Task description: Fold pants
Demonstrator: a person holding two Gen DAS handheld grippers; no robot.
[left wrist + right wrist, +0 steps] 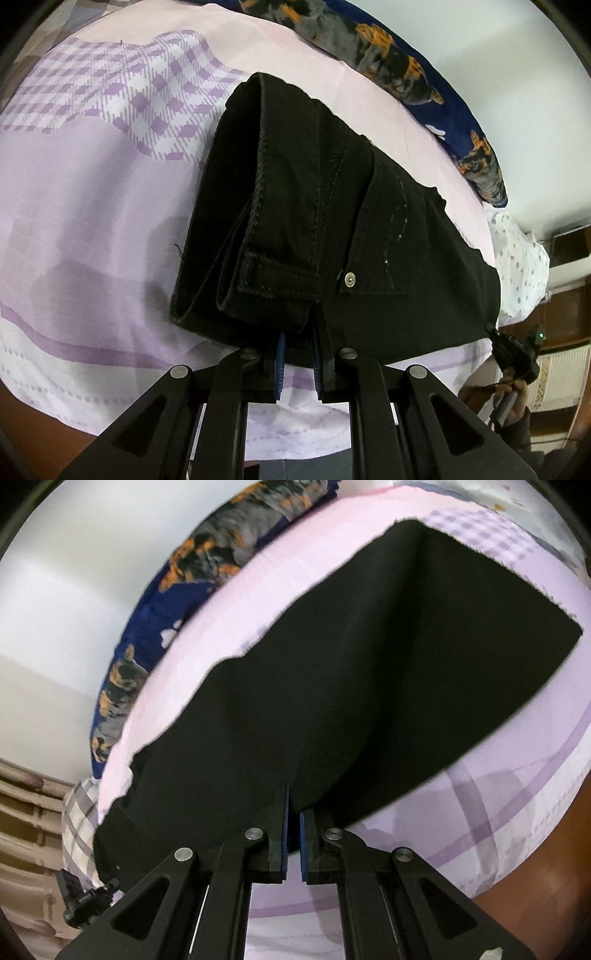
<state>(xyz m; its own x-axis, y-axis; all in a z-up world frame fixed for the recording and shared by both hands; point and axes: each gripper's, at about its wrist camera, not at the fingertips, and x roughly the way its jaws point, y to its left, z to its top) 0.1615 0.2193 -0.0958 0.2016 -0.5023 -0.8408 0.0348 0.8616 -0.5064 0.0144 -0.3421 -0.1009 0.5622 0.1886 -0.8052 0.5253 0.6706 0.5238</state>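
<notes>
Slippage is your main risk: your left gripper (298, 354) is clamped on the near edge of the black pants (314, 206) at the waistband, just below the rivet (350, 279), and it bites several stacked layers, so I judge the inner ones could slide out if you pull hard. Your right gripper (293, 834) has its pads pinched together on the near hem of the same pants (369, 686), where the cloth is thinner; blur in that view suggests it is moving, and a jerk could tug the fabric free or drag a crease across the fold. The pants lie folded on the bed sheet (92, 206), running from 6 o'clock toward 12 o'clock in the left wrist view, with the rolled edge on the 9 o'clock side. Uneven pulls from your two hands would skew the stack. Room is good toward 9 and 10 o'clock, where the sheet is bare. Toward 1 and 2 o'clock the patterned blanket (399, 70) lies near the pants' far edge, with the wall behind it. At 6 o'clock the bed edge is close, so cloth could slide off there.
</notes>
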